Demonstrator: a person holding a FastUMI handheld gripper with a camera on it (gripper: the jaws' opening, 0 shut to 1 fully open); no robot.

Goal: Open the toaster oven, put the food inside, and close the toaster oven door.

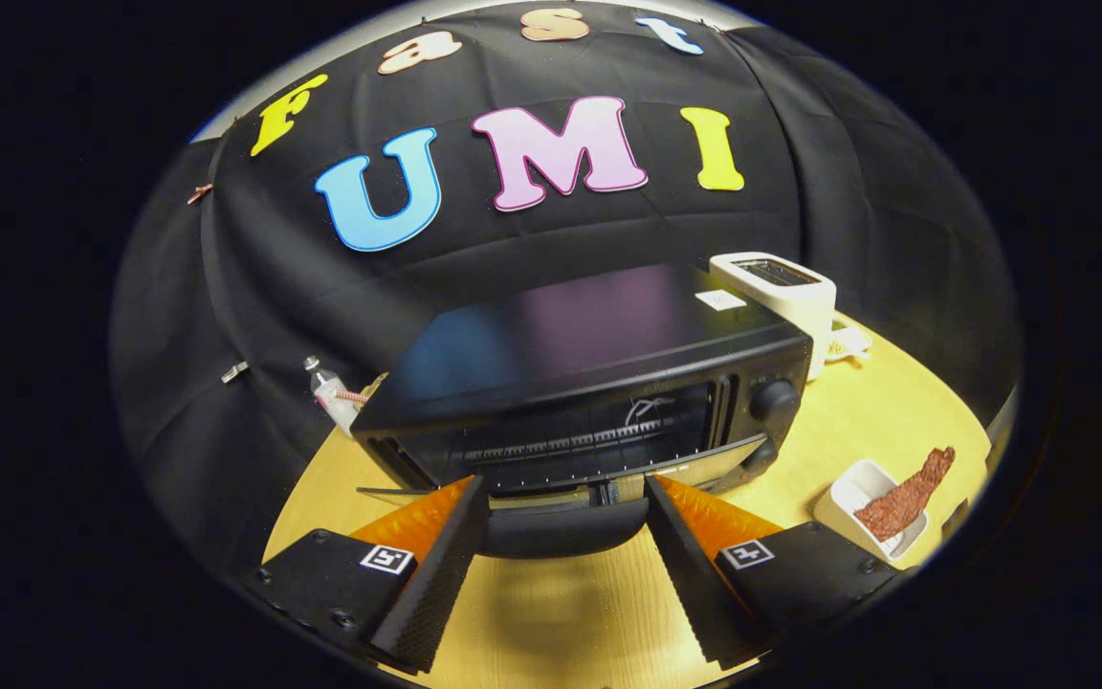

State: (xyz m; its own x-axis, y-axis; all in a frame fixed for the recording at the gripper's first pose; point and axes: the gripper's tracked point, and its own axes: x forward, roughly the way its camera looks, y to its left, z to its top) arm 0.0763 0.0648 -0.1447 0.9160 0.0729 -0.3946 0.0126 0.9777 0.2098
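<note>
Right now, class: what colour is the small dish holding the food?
White. The small dish beside the toaster oven shows best in the gripper view.

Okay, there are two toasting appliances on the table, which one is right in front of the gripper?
The black toaster oven, just ahead of the open gripper, its handle between the fingers. The white slot toaster stands beyond it, at its knob end.

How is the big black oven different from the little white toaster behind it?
The toaster oven is black, wide and low; the white toaster is pale, narrower and taller for its width. The toaster oven opens at the front through a glass door; the white toaster has its slot on top. The toaster oven sits just ahead of the open tool; the white toaster stands behind it. Both rest on the wooden table.
</note>
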